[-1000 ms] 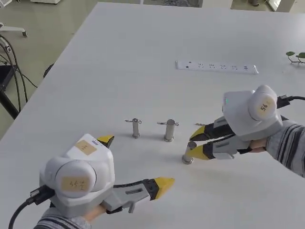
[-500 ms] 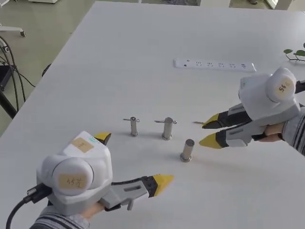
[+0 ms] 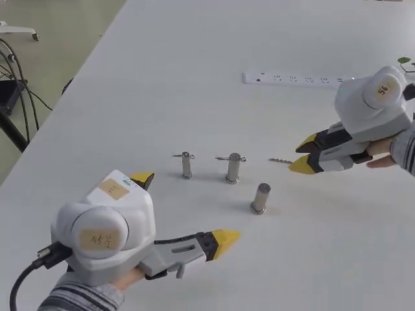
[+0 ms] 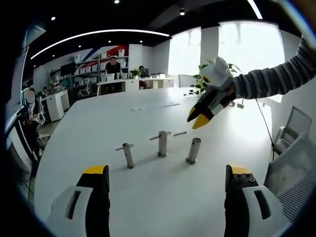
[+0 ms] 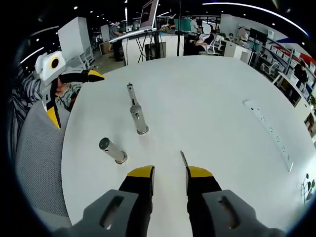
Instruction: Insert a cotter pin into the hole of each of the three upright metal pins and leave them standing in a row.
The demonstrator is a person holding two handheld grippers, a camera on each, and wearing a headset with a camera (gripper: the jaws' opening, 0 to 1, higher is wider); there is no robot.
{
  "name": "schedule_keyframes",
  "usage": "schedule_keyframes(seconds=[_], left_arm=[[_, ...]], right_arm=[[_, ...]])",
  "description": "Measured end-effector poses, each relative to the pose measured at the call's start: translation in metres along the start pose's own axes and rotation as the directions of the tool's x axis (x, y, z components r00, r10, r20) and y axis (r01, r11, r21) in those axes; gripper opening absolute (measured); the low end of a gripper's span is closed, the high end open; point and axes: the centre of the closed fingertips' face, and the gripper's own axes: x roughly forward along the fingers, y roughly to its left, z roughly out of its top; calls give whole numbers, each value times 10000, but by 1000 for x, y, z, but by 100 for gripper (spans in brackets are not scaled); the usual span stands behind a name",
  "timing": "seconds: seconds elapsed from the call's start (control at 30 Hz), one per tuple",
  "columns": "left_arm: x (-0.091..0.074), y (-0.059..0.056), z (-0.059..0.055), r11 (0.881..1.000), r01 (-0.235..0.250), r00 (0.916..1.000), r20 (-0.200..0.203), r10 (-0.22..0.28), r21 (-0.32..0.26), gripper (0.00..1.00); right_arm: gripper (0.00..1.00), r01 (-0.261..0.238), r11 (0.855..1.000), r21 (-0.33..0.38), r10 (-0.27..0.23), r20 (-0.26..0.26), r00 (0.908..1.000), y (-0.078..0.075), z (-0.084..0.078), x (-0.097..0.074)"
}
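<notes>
Three metal pins stand on the white table (image 3: pixel 194 78). The left pin (image 3: pixel 187 165) and the middle pin (image 3: pixel 233 168) each carry a cotter pin through the top. The third pin (image 3: pixel 260 198) stands bare, nearer to me and out of line with them. A loose cotter pin (image 3: pixel 281 161) lies flat on the table, just ahead of my right gripper (image 3: pixel 303 153), whose jaws are open by a narrow gap and hold nothing. In the right gripper view the cotter pin (image 5: pixel 183 158) lies off the right jaw tip. My left gripper (image 3: pixel 185 206) hovers wide open, short of the pins.
A white power strip (image 3: pixel 295 80) lies farther back on the table. A small plant (image 3: pixel 405 61) sits at the far right edge. The table's left edge runs diagonally, with floor and cables beyond. Desks and people show in the background of the gripper views.
My right gripper has let go of the third pin and drawn back to the right, its jaws narrower. The pin stays upright. The left gripper has barely moved.
</notes>
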Motion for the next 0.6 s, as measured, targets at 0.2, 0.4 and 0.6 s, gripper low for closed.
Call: schedule_keyframes(seconds=[0.2,0.4,0.6], left_arm=[[0,3,0,9992,24,10000,65,-21,-404,96],[1,8,0,9992,-111,9999,31,112,-397,96],[1,12,-3,9992,-234,9997,-60,232,-315,95]], right_arm=[[17,-73,9999,109,80,-608,9981,-19,-11,16],[12,-83,10000,13,84,-1038,9946,-23,-16,28],[7,-115,9993,-342,60,-1558,9878,-25,-24,36]])
